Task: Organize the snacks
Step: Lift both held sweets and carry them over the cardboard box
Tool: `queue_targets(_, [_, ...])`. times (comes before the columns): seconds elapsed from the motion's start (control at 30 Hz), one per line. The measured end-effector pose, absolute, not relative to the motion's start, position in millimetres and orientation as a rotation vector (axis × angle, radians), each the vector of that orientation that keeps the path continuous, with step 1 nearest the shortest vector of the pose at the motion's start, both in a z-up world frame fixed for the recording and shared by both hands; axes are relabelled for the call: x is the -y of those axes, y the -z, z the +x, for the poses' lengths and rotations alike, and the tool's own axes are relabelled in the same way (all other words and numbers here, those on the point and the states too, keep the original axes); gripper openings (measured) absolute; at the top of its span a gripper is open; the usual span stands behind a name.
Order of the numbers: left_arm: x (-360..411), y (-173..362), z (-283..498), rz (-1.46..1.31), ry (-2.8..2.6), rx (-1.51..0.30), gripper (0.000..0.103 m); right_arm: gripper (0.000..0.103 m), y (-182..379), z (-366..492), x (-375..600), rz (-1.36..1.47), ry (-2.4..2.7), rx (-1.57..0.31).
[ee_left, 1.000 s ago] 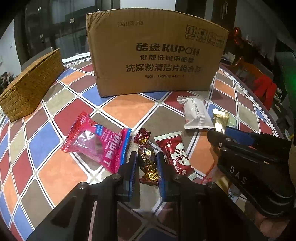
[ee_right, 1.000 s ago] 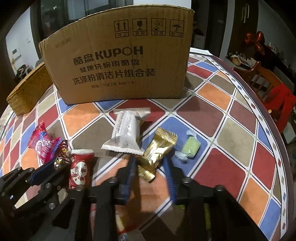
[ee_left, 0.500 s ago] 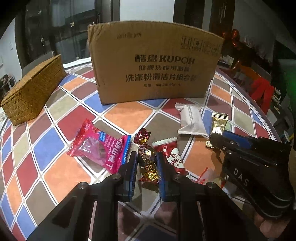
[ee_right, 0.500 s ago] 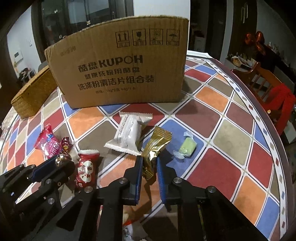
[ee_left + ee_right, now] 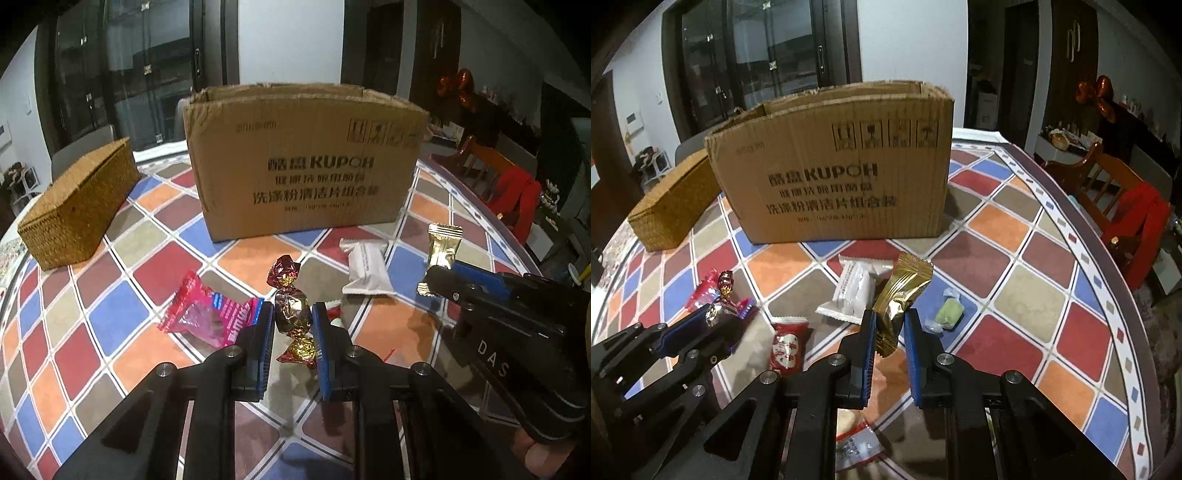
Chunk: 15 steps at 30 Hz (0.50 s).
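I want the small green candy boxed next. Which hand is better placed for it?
Right, probably: the green candy lies just beside the right gripper, though it holds the gold packet. The left gripper grips a foil candy.

count: 1 cardboard box (image 5: 831,177), 1 wicker basket (image 5: 77,206), 2 grippers. snacks = 7 pcs: 1 foil candy (image 5: 291,310), 1 gold pack (image 5: 899,295), 1 white pack (image 5: 855,288), 1 pink pack (image 5: 207,317), 1 red pack (image 5: 786,345), 1 green candy (image 5: 946,310), 1 clear pack w/ red print (image 5: 858,446) at frame bottom
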<state>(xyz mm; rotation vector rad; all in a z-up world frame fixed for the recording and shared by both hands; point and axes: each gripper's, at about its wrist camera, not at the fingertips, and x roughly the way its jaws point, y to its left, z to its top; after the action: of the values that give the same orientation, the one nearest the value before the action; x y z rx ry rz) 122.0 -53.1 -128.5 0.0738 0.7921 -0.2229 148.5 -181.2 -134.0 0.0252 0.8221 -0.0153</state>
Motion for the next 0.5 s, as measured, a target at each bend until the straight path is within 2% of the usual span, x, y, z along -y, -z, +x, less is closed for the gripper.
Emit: queue_targets(0.5, [45, 95, 114, 0.066, 0.207, -0.721, 0.021, 0.017, 98, 133, 176, 0.008, 0.011, -0.737])
